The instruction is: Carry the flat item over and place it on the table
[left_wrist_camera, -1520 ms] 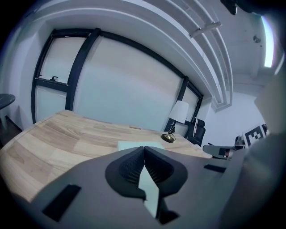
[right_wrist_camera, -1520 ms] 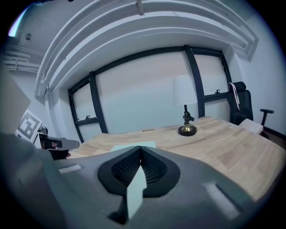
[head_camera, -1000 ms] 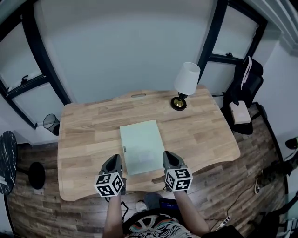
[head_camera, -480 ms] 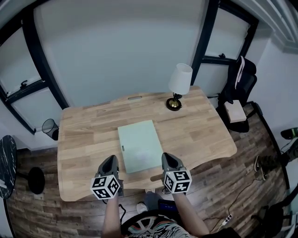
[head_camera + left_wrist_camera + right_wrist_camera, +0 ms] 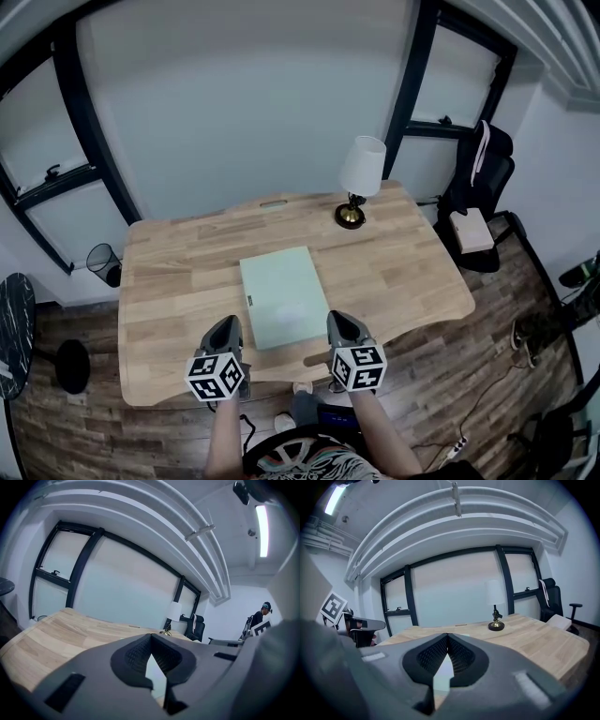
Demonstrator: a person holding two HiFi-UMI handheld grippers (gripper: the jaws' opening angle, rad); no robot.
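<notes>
Head view: reaches both arms forward, holds left tongs (image 5: 228, 328) and right tongs (image 5: 339, 321) side by side at the near edge of the counter (image 5: 178, 262), either side of the flat item (image 5: 284, 297) lying on it.
Left gripper view: shut tight, holding nothing.
Right gripper view: shut tight, holding nothing too.

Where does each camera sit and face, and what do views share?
Head view: on the person's head, steeply down at light wooden table, pale green flat sheet; both forearms show.
Left gripper view: on left hand-held gripper, across the table; its shut jaws show.
Right gripper view: on right hand-held gripper, likewise.
Shared: white-shaded lamp.
</notes>
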